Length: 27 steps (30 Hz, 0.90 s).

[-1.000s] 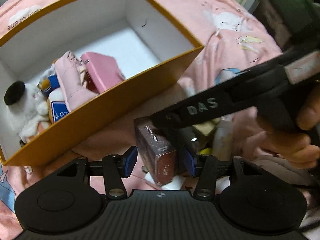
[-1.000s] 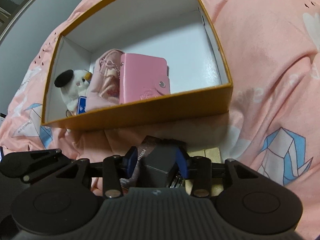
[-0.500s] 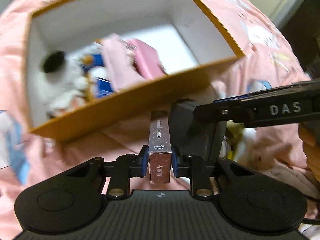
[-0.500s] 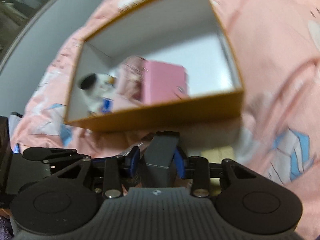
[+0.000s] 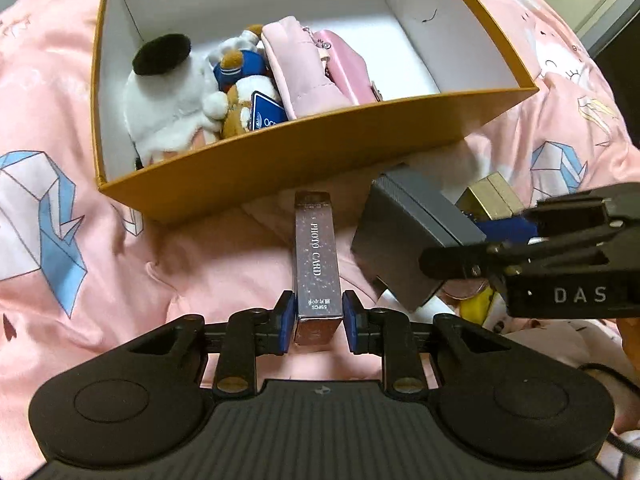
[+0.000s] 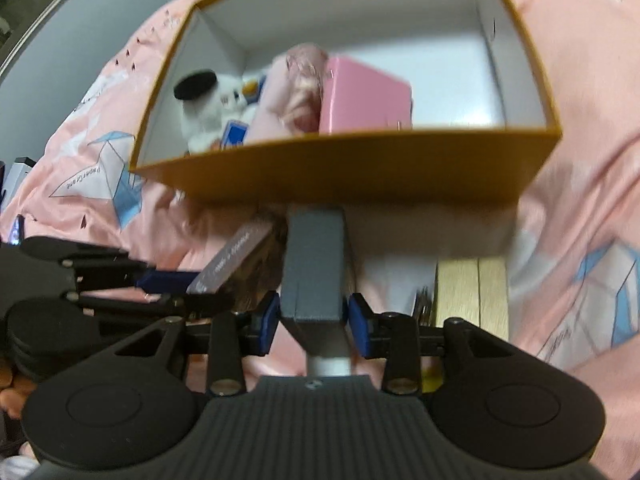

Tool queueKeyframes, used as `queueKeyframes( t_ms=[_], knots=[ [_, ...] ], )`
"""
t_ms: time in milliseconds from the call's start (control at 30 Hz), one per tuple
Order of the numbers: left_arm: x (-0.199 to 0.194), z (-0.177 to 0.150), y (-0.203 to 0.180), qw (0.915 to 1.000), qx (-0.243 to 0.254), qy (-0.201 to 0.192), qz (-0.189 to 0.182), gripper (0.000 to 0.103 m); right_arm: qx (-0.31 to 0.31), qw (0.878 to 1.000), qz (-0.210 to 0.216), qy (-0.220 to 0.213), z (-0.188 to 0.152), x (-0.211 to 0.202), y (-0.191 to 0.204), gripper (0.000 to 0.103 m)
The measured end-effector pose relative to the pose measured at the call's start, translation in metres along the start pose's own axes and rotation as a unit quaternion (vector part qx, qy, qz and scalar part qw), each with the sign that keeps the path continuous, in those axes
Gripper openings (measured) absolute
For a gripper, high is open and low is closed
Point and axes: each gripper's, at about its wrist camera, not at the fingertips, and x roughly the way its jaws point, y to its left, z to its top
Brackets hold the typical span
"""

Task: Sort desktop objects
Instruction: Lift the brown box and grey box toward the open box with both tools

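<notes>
My left gripper [image 5: 319,322] holds a brown box marked PHOTO CARD [image 5: 316,256] by its near end; the blue pads press its sides while the jaws ease slightly open. It hangs just in front of the orange box [image 5: 320,152]. My right gripper [image 6: 312,322] is shut on a dark grey box [image 6: 314,256], held upright before the same orange wall [image 6: 340,164]. In the left wrist view the grey box [image 5: 404,236] sits right of the photo card box. The right wrist view shows the photo card box [image 6: 236,256] at left.
Inside the orange box lie plush toys [image 5: 168,92], a pink pouch [image 5: 296,68] and a pink wallet [image 5: 344,64]; its right half is bare white floor. A gold box [image 5: 494,196] and a small yellow object [image 5: 478,306] lie on the pink bedspread [image 5: 120,280].
My left gripper closed on the photo card box and lifted it upright in front of the orange box. The right gripper kept the grey box and drew closer to the orange wall.
</notes>
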Motion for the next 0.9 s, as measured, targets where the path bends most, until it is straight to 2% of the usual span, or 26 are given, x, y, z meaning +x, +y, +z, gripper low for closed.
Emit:
queueKeyframes(
  t_ms=[67, 200, 333, 433, 600, 667, 733, 900],
  knots=[
    [-0.001, 0.007, 0.002, 0.9999, 0.009, 0.004, -0.006, 0.03, 0.005, 1.0, 0.006, 0.015, 0.006, 0.003, -0.004, 0.041],
    [0.003, 0.02, 0.003, 0.9988, 0.026, 0.028, -0.029, 0.046, 0.004, 0.999, 0.012, 0.051, 0.025, 0.014, -0.008, 0.041],
    [0.01, 0.034, 0.004, 0.9983, 0.035, 0.041, -0.025, 0.048, -0.03, 0.997, 0.004, 0.068, 0.04, 0.023, -0.003, 0.043],
    [0.017, 0.038, 0.001, 0.9976, 0.044, 0.052, -0.013, 0.046, -0.034, 0.996, 0.004, 0.08, 0.049, 0.029, -0.004, 0.046],
    [0.023, 0.036, -0.006, 0.9959, 0.061, 0.067, -0.004, 0.04, -0.038, 0.995, -0.006, 0.089, 0.058, 0.037, -0.007, 0.046],
    [0.025, 0.034, -0.007, 0.9958, 0.063, 0.067, -0.001, 0.034, -0.037, 0.995, -0.007, 0.096, 0.057, 0.04, -0.008, 0.036],
    [0.024, 0.032, -0.008, 0.996, 0.061, 0.064, -0.002, 0.027, -0.035, 0.995, -0.004, 0.096, 0.054, 0.038, -0.009, 0.036],
    [0.011, 0.023, -0.01, 0.9976, 0.049, 0.049, -0.002, 0.026, -0.037, 0.996, 0.003, 0.077, 0.04, 0.017, -0.008, 0.035]
  ],
)
